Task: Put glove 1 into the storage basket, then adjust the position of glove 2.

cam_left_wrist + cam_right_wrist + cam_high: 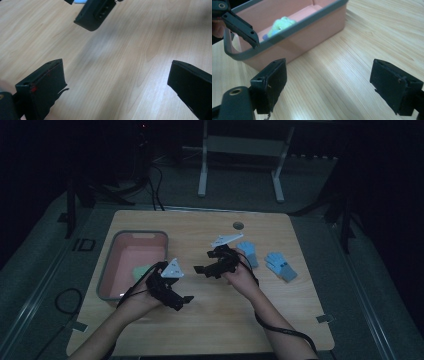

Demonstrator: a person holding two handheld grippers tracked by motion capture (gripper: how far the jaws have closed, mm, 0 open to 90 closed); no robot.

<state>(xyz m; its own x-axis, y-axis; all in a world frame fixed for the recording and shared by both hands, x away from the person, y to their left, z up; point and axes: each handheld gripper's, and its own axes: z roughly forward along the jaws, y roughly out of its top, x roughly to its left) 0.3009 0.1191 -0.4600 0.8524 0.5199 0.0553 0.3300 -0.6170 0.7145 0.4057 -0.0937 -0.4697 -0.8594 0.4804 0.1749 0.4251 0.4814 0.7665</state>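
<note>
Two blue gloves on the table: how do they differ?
The near blue glove lies right beside the right hand-held gripper; the far blue glove lies apart, nearer the table's right edge. The near one lies nearly straight, the far one angled. Both lie flat, outside the pink bin.

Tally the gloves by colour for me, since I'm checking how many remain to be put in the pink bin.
Blue gloves on the table: 2
Green gloves in the pink bin: 1
Total: 3
</note>
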